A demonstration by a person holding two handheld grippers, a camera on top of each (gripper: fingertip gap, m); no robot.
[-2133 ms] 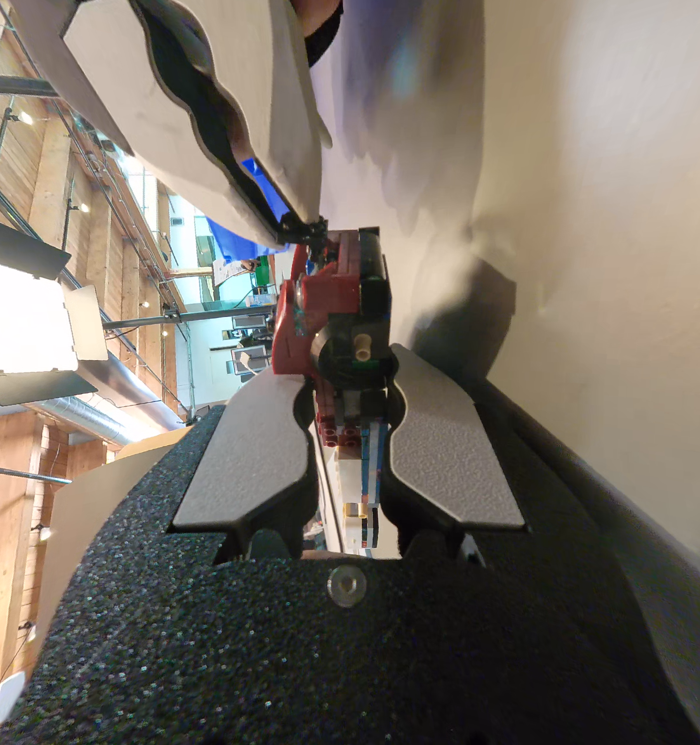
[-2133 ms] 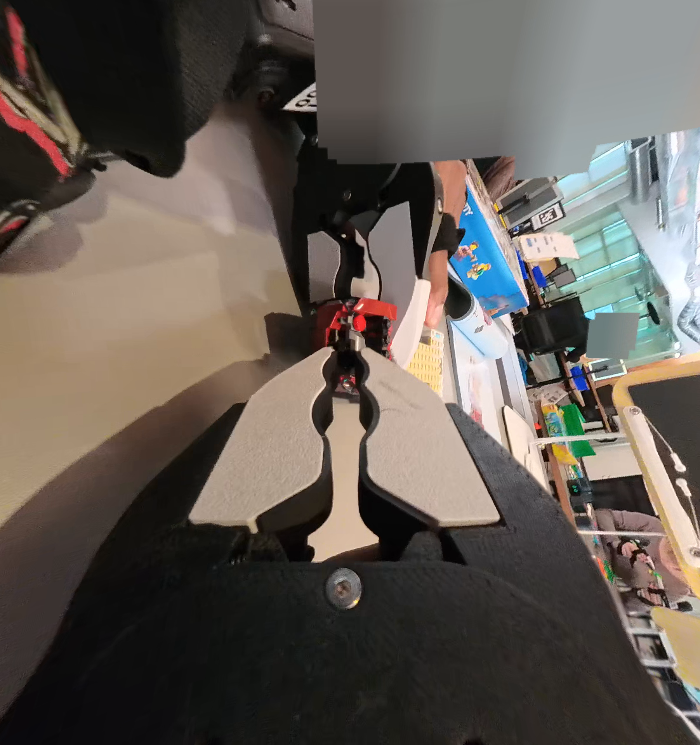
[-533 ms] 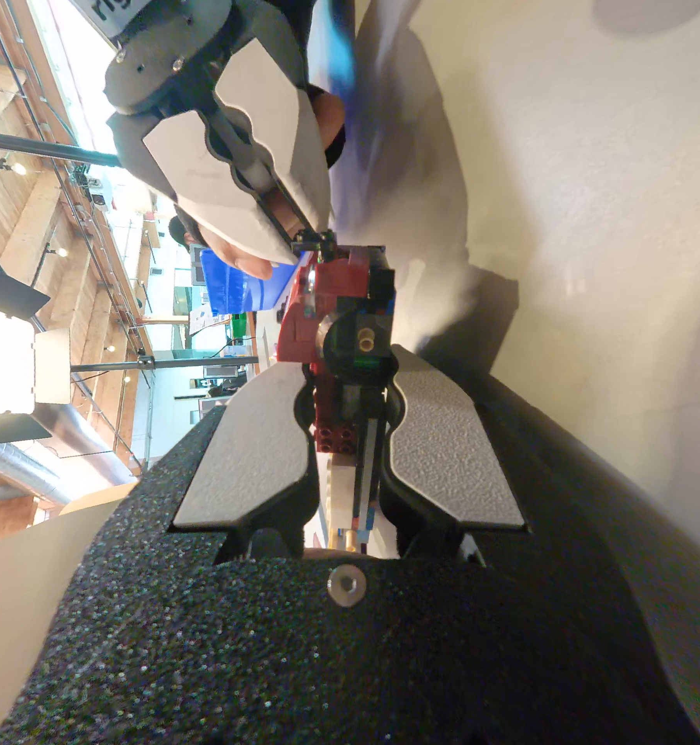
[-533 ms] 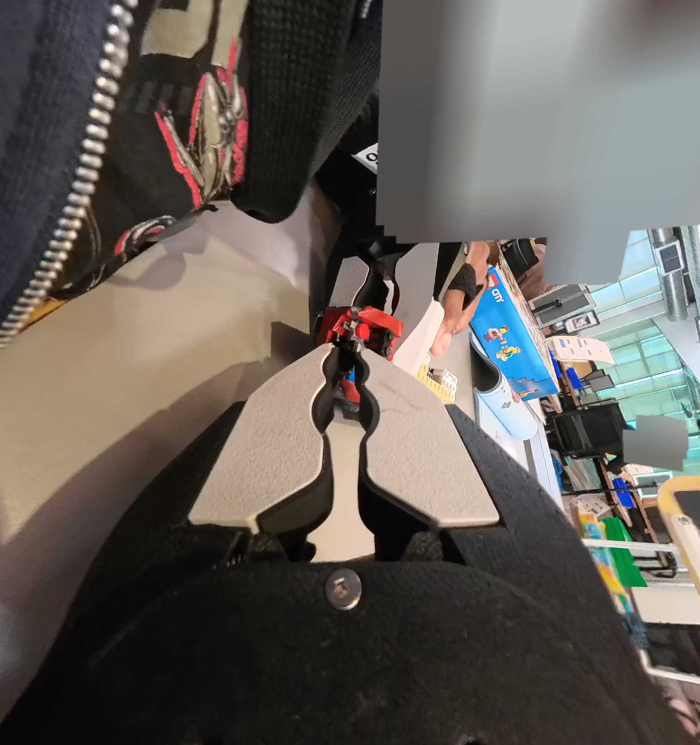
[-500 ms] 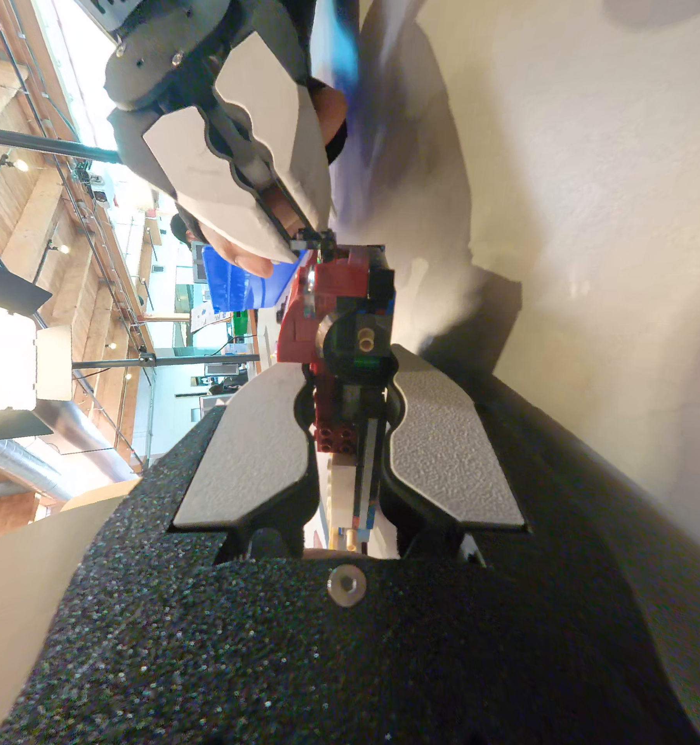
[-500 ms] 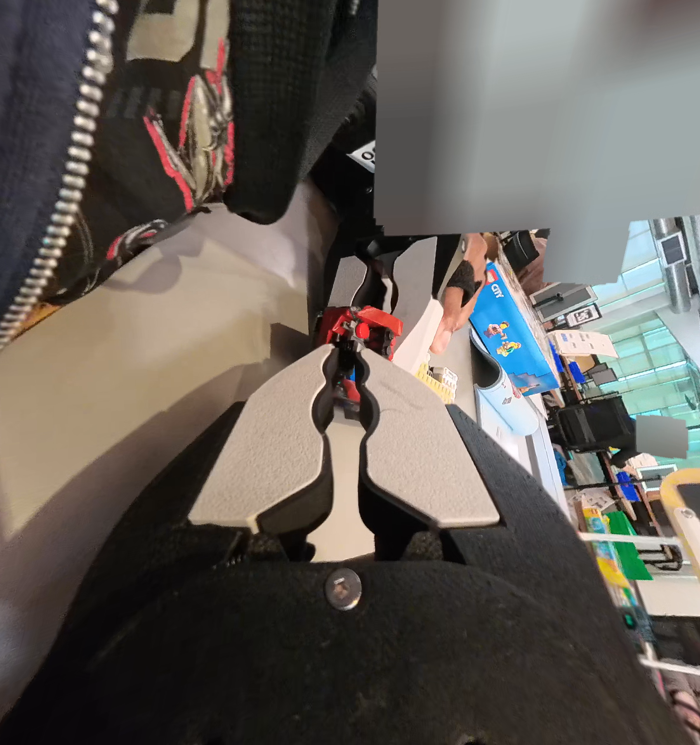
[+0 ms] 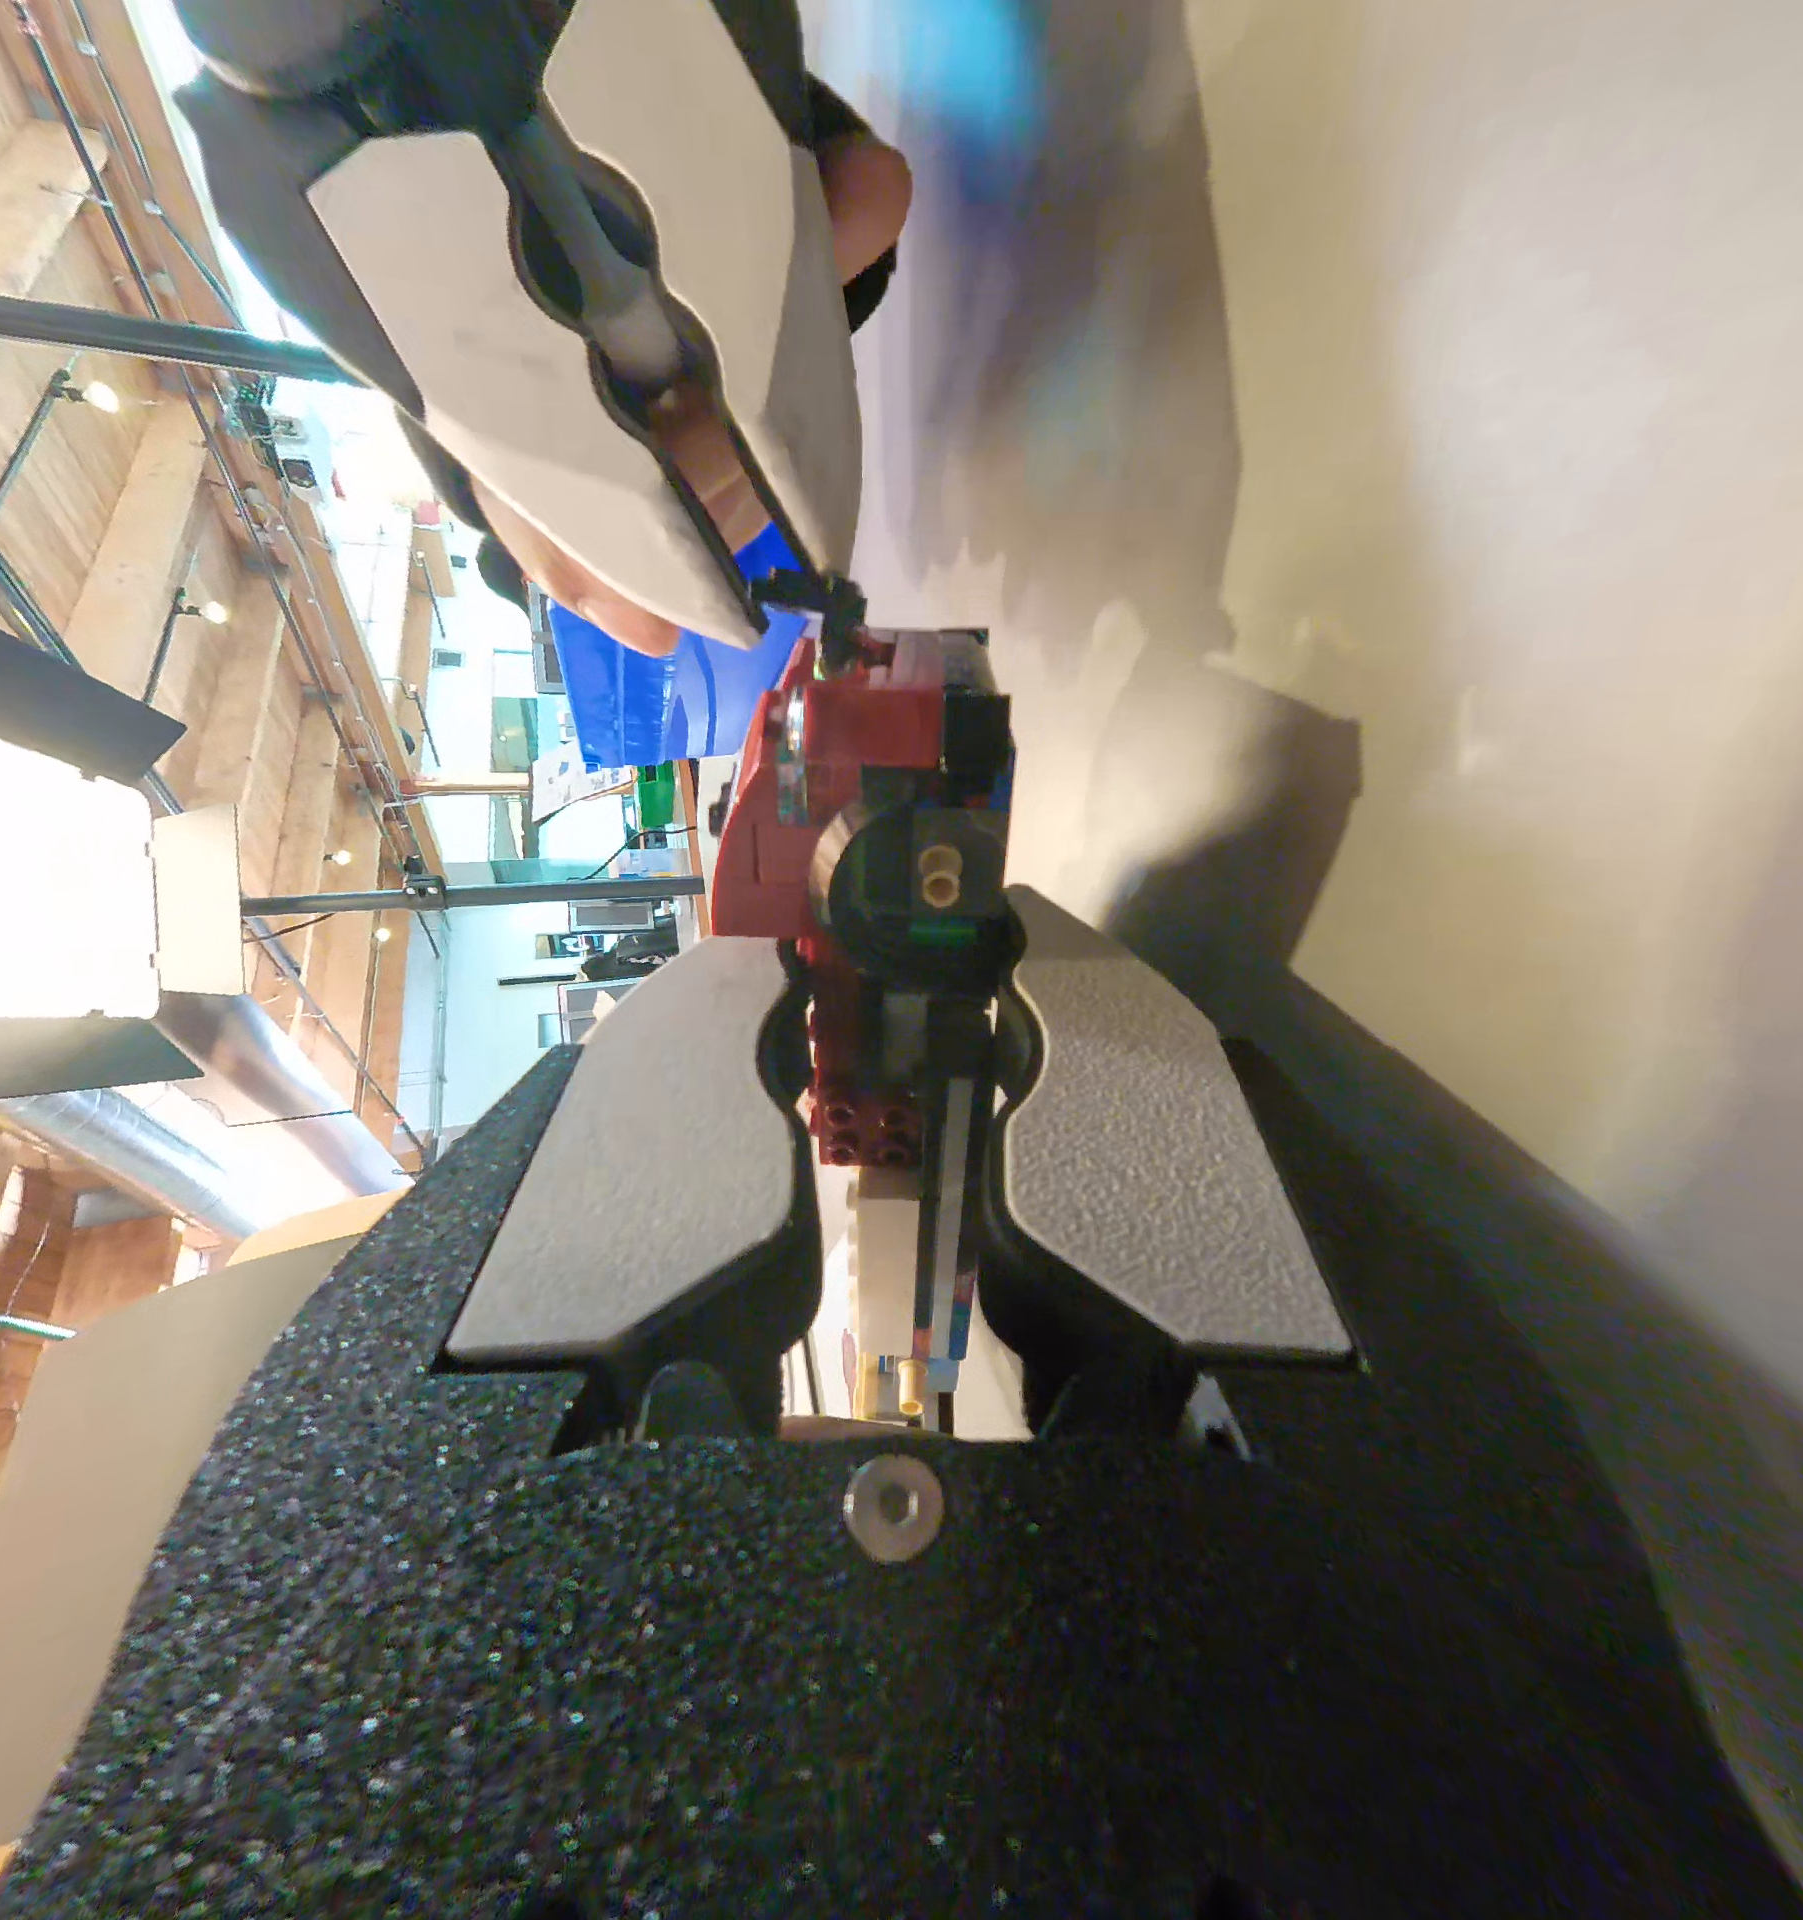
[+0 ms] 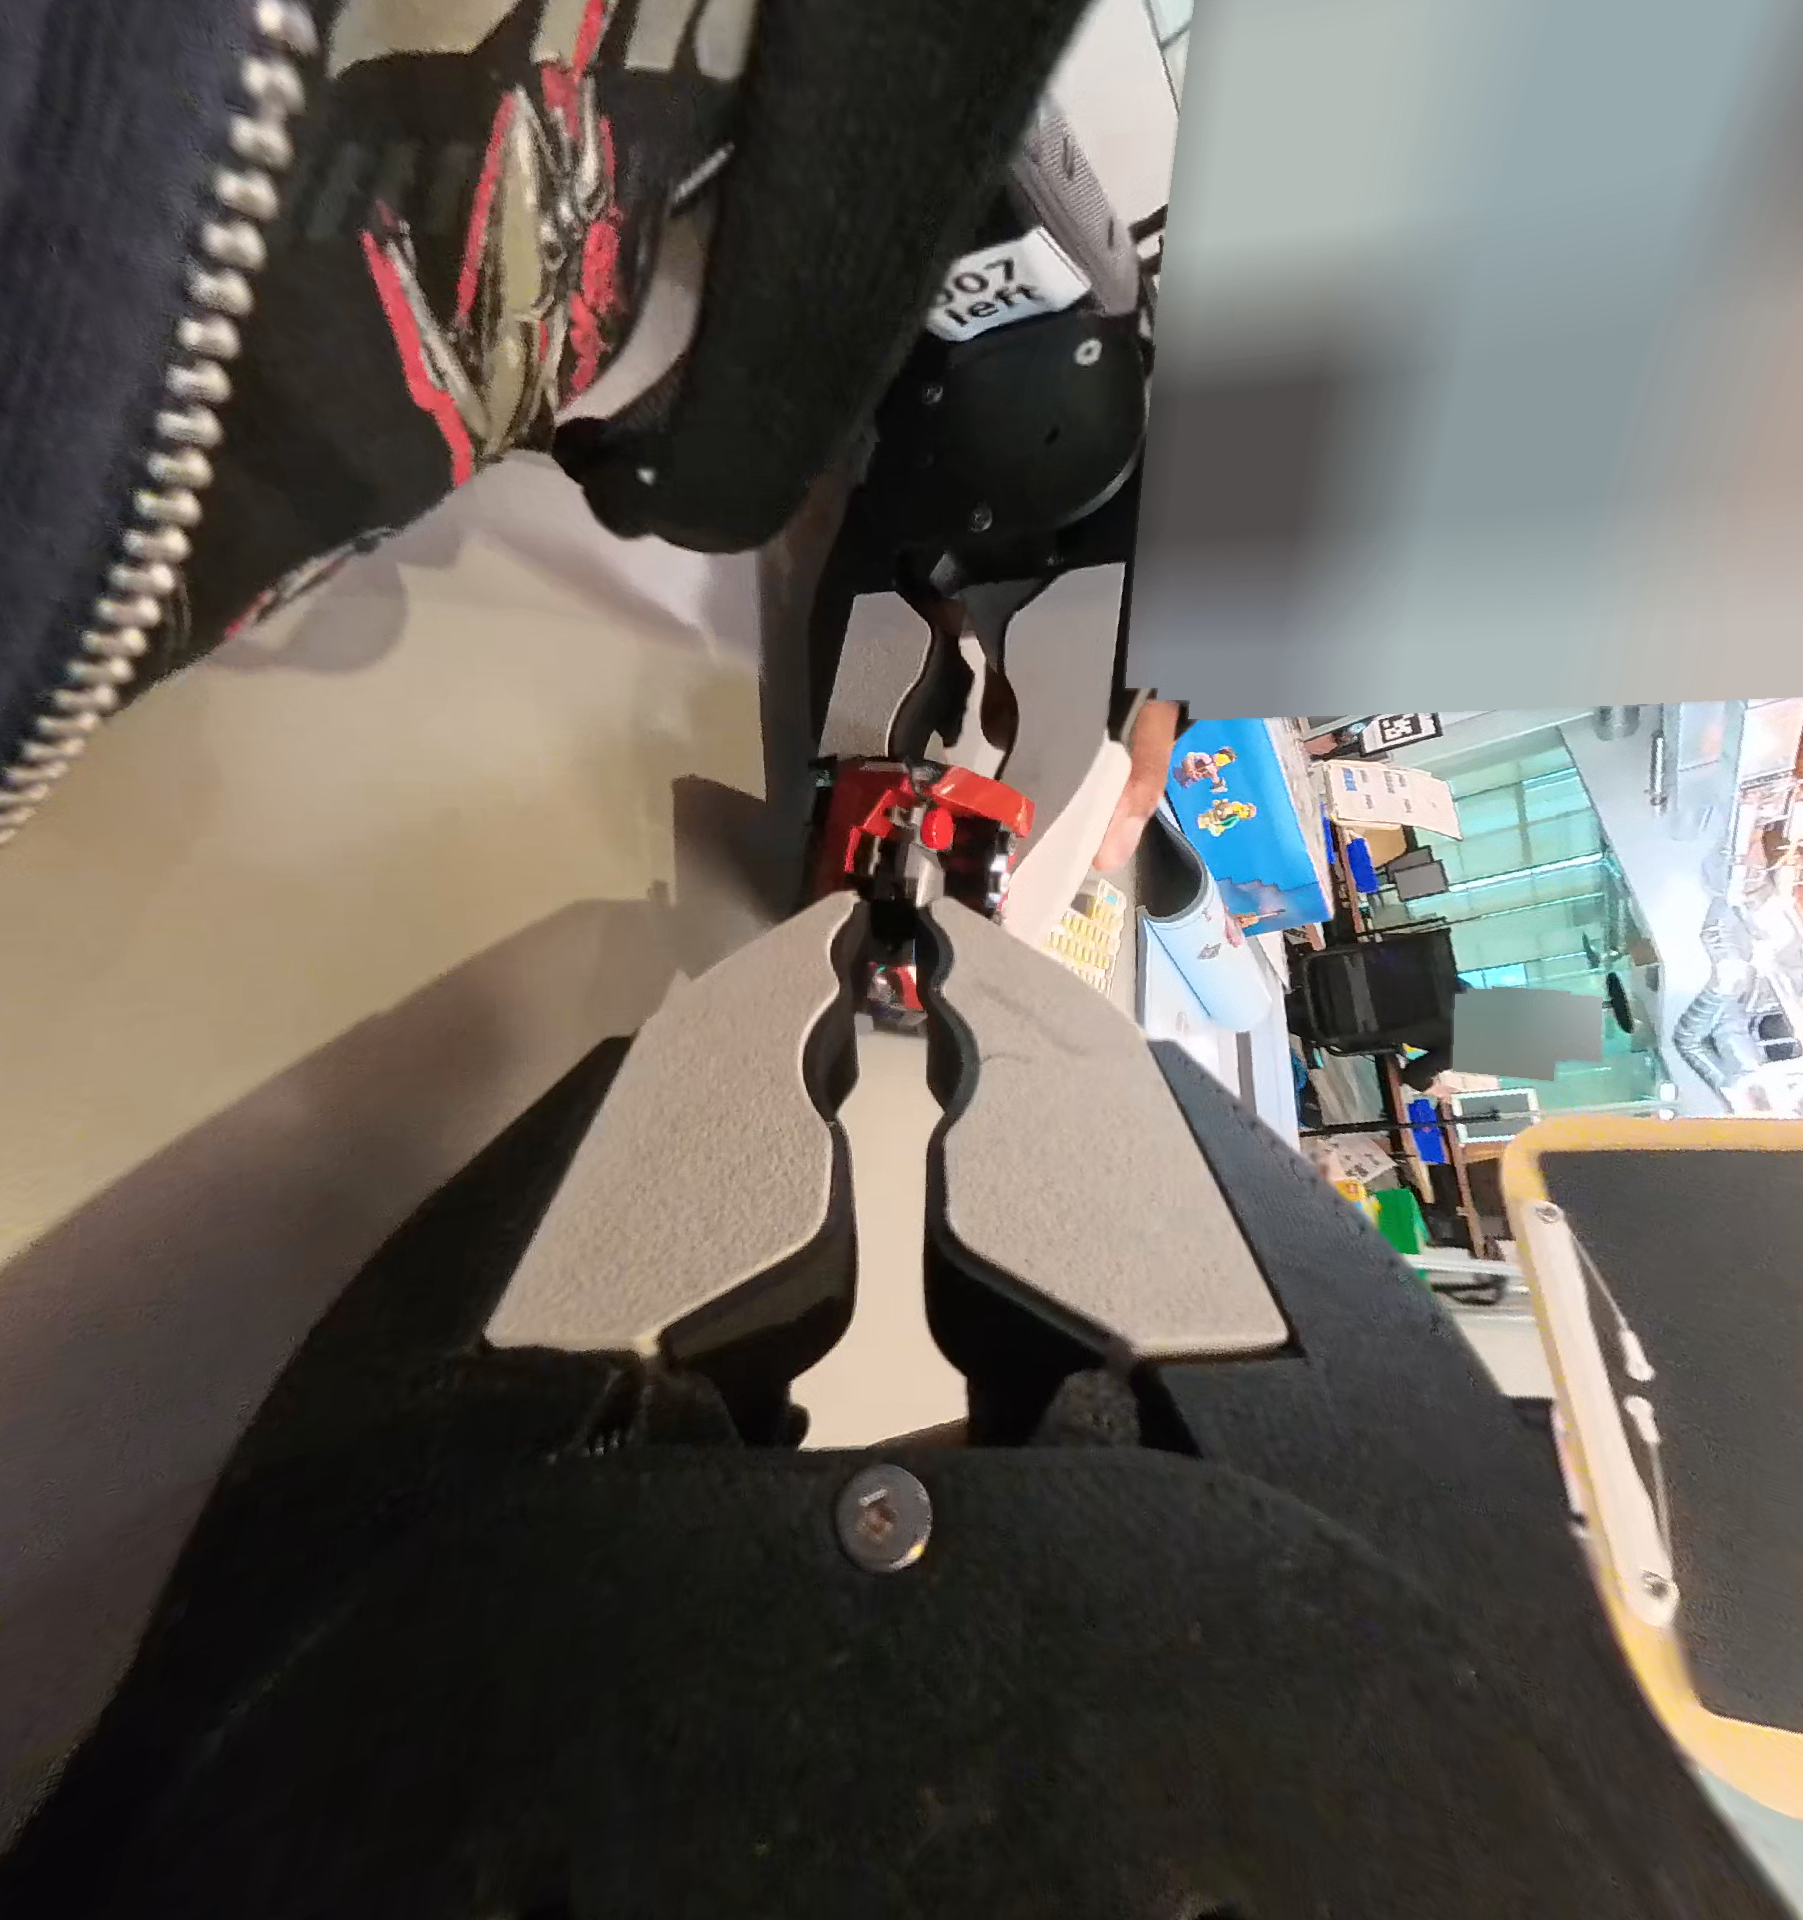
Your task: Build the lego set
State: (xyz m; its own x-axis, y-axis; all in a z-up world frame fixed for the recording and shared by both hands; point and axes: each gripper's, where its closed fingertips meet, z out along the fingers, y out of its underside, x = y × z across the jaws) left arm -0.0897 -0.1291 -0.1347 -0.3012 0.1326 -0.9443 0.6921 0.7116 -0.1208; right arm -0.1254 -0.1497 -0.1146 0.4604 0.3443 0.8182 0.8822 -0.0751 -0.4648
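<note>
While the left gripper (image 7: pixel 902 966) clamps the one red-and-black brick model (image 7: pixel 855 790) between its part-open fingers, the right gripper (image 8: pixel 892 925) pinches a small black part at the model's far end with its fingers nearly closed. Two grippers share one model, so any twist or opposing pull could probably separate bricks or slip the narrow pinch. One blue box (image 8: pixel 1250 821) lies beyond the fingertips.

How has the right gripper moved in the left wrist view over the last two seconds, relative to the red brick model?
Yes. The right gripper has swung up and tilted, but its tips remain at the red brick model's top edge.
</note>
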